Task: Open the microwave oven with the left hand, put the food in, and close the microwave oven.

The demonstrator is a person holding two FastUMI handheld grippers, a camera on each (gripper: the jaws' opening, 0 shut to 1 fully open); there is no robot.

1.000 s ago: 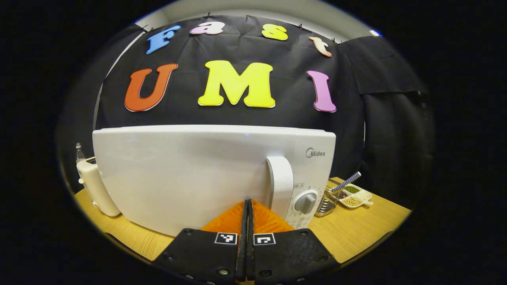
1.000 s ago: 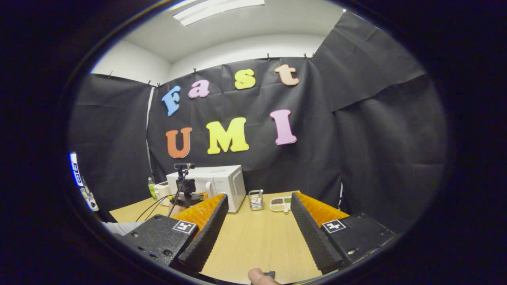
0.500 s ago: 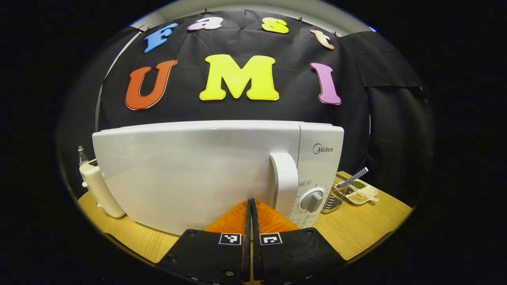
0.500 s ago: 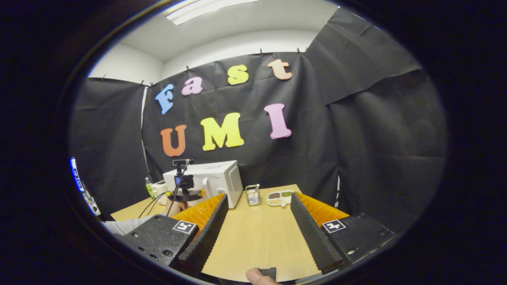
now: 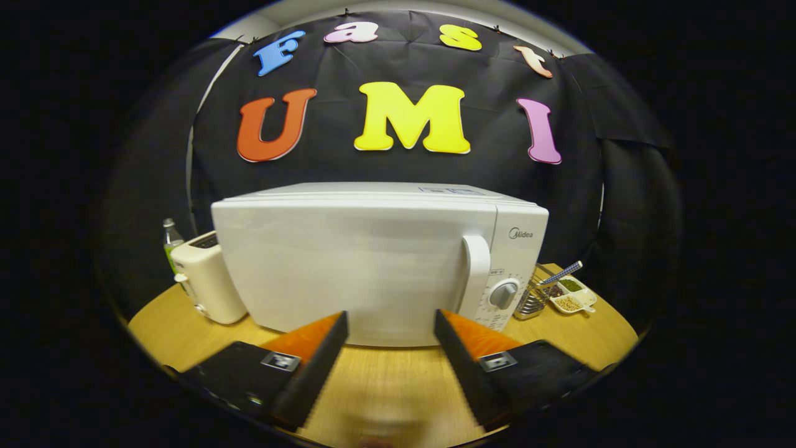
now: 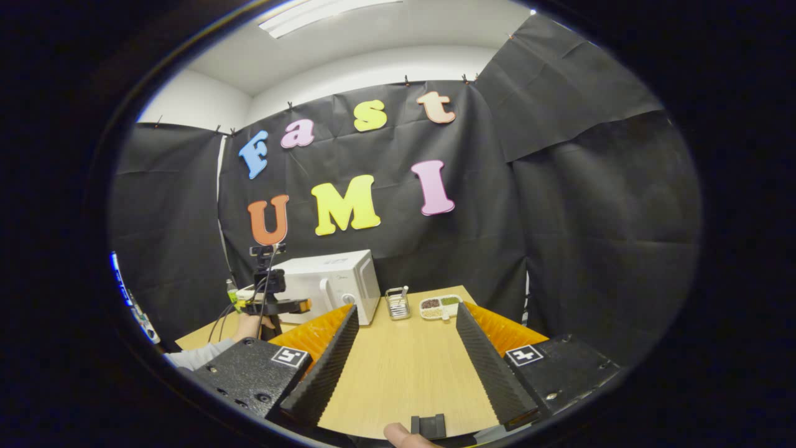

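Note:
The white microwave (image 5: 373, 261) stands on the wooden table with its door shut flush; its upright handle (image 5: 476, 274) and round dial (image 5: 504, 294) are at the right. My left gripper (image 5: 388, 317) is open, a short way back from the door front, with nothing between its fingers. In the right gripper view the microwave (image 6: 329, 283) sits far off at the left, and a hand (image 6: 249, 323) holds the left gripper (image 6: 292, 305) in front of it. My right gripper (image 6: 407, 311) hovers open over bare table, holding nothing.
A cream toaster (image 5: 208, 283) and a small bottle (image 5: 169, 239) stand left of the microwave. To its right are a metal rack (image 5: 532, 302) and a divided dish of beans (image 5: 572, 295) with a spoon. The wooden tabletop (image 6: 398, 367) stretches ahead of my right gripper.
My left gripper went from shut against the microwave door to open and drew back from it, with the door now flush. The right gripper has barely shifted.

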